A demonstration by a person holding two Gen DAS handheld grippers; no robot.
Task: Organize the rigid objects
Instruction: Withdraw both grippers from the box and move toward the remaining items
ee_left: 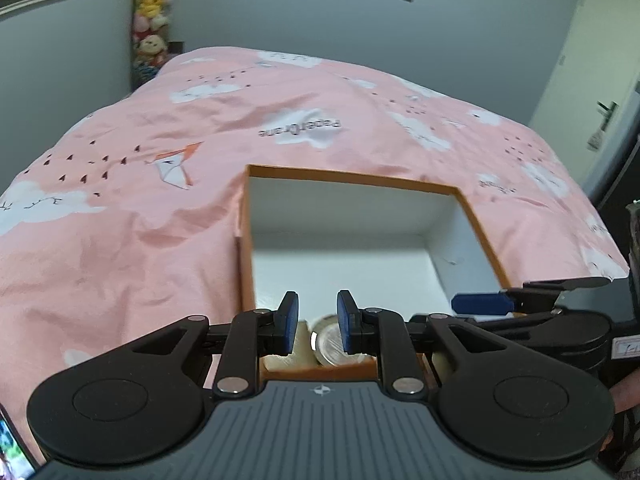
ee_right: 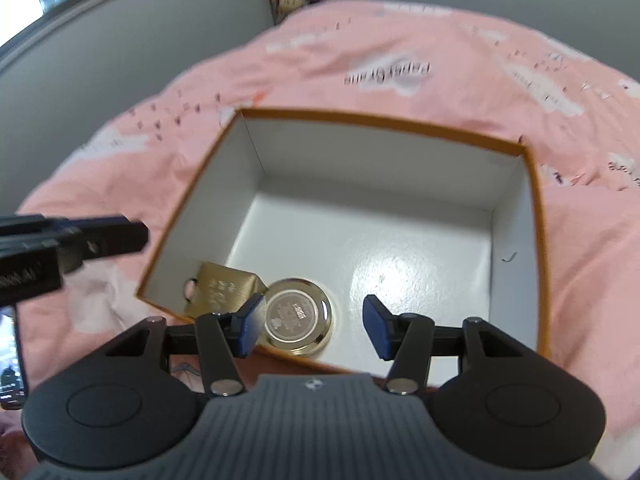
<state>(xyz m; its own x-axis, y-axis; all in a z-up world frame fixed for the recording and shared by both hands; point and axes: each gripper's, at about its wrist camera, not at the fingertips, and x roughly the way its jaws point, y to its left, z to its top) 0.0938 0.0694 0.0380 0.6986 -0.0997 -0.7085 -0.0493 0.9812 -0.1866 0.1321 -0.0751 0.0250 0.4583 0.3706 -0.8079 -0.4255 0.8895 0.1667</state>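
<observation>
An orange cardboard box (ee_right: pixel 534 216) with a white inside lies open on the pink bedding. In its near left corner lie a gold padlock-shaped item (ee_right: pixel 224 290) and a round gold-rimmed tin (ee_right: pixel 298 316), side by side. My right gripper (ee_right: pixel 314 328) hovers over that corner, open, with nothing between its pads. My left gripper (ee_left: pixel 318 312) is shut and empty above the box's near edge (ee_left: pixel 246 240); below it the tin (ee_left: pixel 330 346) shows. One of the right gripper's fingers (ee_left: pixel 484 304) shows at the right of the left wrist view.
Pink cloud-print bedding (ee_left: pixel 160 200) covers the bed around the box. Plush toys (ee_left: pixel 152 12) are stacked in the far corner by the grey wall. A white door (ee_left: pixel 588 80) stands at the right. A phone screen (ee_left: pixel 12 452) shows at the lower left.
</observation>
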